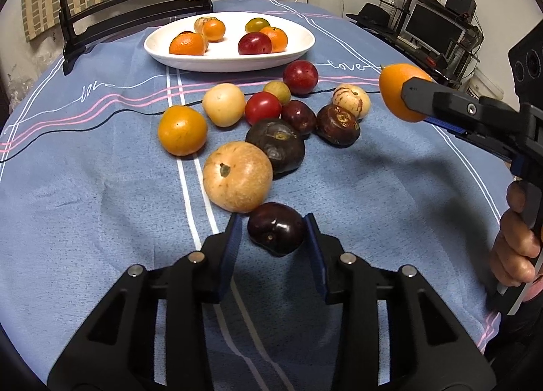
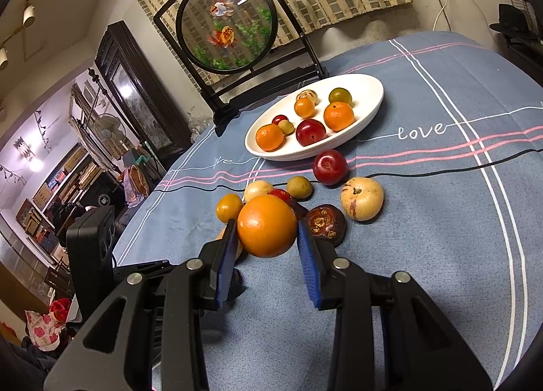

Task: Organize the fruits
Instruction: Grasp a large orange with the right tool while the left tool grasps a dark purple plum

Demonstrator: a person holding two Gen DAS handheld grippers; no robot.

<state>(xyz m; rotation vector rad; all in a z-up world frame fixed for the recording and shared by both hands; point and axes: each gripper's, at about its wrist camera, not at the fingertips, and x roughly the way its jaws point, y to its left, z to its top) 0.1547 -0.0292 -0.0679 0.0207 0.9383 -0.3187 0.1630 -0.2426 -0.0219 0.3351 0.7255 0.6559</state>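
The right gripper [image 2: 266, 238] is gripping an orange [image 2: 266, 225] aloft beside the fruit pile, while the left gripper [image 1: 275, 231] is hanging low, fingers apart around a dark plum [image 1: 275, 228] lying on the tablecloth [image 1: 101, 204].

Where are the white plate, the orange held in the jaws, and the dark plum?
white plate [image 1: 298, 48], left wrist view, bare right rim
orange [image 2: 266, 226], right wrist view, front skin
dark plum [image 1: 275, 229], left wrist view, top

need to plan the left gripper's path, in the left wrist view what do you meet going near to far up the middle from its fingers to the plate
left gripper around the dark plum → big tan fruit → dark brown fruit → red tomato → small olive fruit → white plate
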